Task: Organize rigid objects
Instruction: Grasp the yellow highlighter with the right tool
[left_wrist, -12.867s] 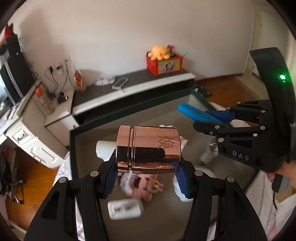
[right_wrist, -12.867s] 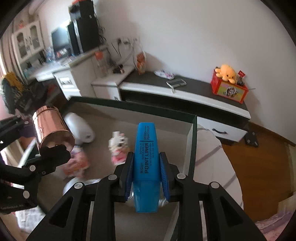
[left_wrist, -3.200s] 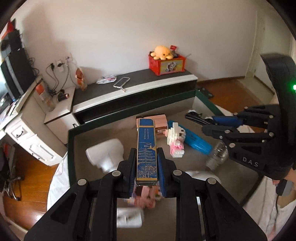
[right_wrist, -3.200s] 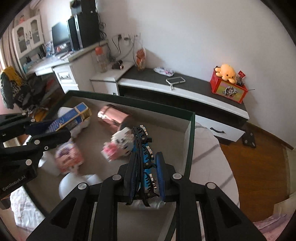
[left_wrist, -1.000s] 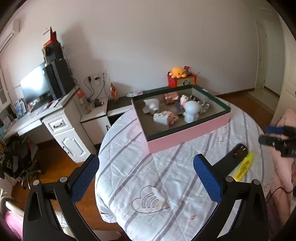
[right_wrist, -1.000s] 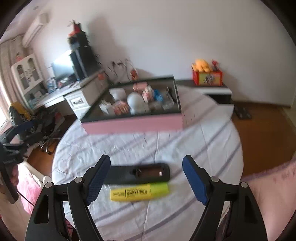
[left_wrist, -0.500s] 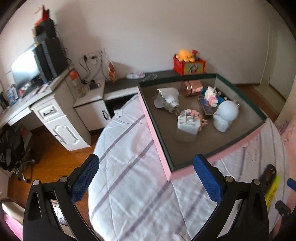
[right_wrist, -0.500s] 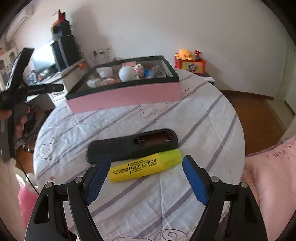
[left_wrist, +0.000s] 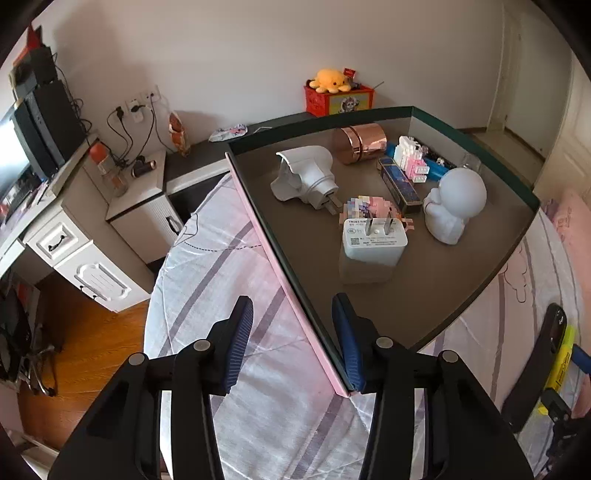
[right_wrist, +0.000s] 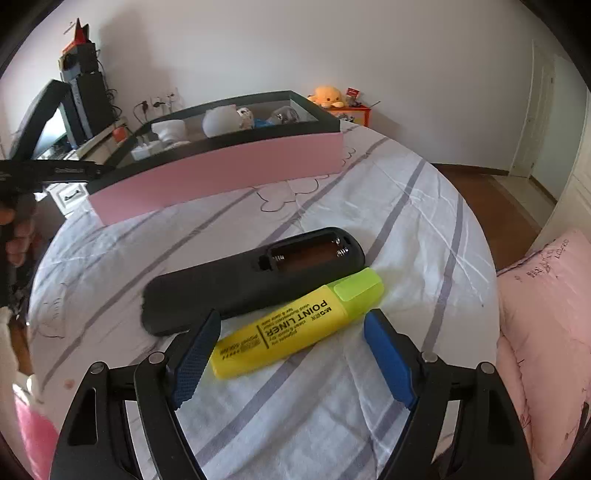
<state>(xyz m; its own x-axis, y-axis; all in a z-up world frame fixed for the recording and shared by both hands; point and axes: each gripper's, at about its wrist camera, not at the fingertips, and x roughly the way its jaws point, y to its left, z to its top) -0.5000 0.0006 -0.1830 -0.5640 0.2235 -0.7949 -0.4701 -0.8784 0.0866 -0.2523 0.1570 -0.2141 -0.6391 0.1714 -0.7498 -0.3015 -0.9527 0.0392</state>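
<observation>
Bed (right_wrist: 406, 206): L jaws closing astride box wall (left_wrist: 295, 295).

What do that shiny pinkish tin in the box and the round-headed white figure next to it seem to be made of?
The shiny tin looks like metal with a polished rose-gold or copper finish: it mirrors its surroundings and catches sharp highlights. The white figure looks like matte plastic or perhaps silicone: an even, dull white with soft shading and no glints. Which of the two, I cannot tell.

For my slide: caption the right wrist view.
Open right gripper hovers over yellow highlighter beside black remote; pink box behind.
</observation>
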